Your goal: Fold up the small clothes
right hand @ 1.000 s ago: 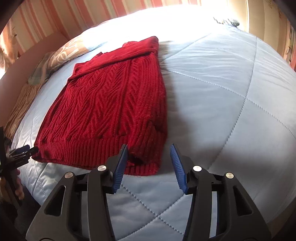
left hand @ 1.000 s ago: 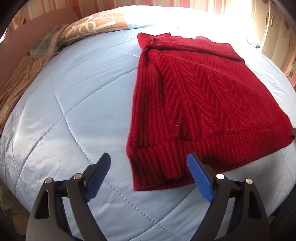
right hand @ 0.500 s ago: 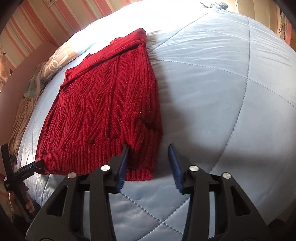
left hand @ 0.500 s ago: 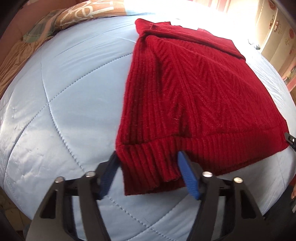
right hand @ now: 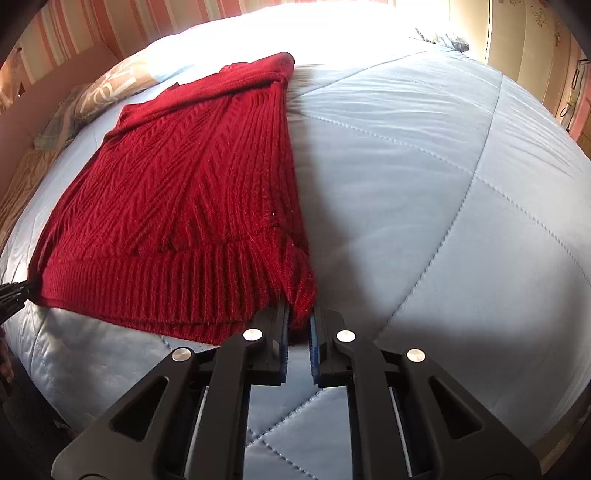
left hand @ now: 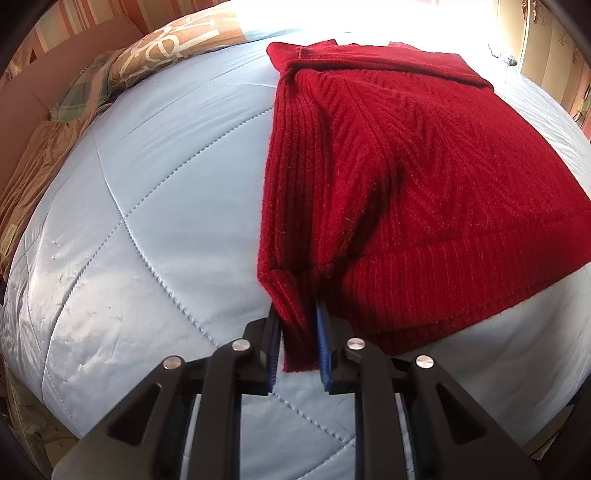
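Lying flat on a pale blue quilted bedspread [left hand: 155,206], the red knitted sweater [left hand: 424,177] occupies the middle of the bed, its ribbed hem toward the near edge and its neck end toward the far side. The body shows a chevron knit; the sides appear folded inward, giving straight left and right edges.

Left gripper [left hand: 298,343]: positioned at the near left corner of the hem. The jaws are closing, with a bunched strip of ribbed hem between the two blue pads; the fabric is gathered upward into a ridge at this corner. The pads press against the cloth on both sides.

Right gripper [right hand: 298,334]: positioned at the near right corner of the hem. The jaws are closed on a pinched fold of the ribbing, which rises to a small peak just above the pads [right hand: 283,339].

In the right wrist view, the dark tip of the left gripper [right hand: 14,291] appears at the far-left edge, touching the opposite hem corner.

At the far left of the bed, a patterned pillow [left hand: 173,48] in tan bears large white lettering; the characters cannot be read. A plaid cloth [left hand: 85,92] lies beside it. Striped wallpaper [right hand: 66,33] in pink and cream covers the wall behind. No brand label is legible on the sweater.
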Action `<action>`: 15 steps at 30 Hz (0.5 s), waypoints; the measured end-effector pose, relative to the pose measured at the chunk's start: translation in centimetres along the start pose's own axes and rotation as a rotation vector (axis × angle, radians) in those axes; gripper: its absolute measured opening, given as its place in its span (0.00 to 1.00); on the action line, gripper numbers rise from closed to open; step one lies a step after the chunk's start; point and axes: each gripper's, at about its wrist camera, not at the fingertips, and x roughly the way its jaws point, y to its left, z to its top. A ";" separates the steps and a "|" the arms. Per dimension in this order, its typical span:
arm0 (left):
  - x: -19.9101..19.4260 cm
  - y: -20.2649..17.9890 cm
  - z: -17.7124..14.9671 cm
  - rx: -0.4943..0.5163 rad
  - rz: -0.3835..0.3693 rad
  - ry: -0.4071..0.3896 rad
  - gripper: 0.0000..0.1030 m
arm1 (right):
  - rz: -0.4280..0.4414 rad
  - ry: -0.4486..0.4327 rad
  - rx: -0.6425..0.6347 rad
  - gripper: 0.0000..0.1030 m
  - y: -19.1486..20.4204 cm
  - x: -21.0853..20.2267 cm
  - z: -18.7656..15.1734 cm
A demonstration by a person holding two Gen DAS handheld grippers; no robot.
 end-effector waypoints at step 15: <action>-1.5 1.6 -1.0 0.035 -0.072 -0.022 0.71 | -0.002 -0.039 -0.191 0.59 1.8 -4.2 1.2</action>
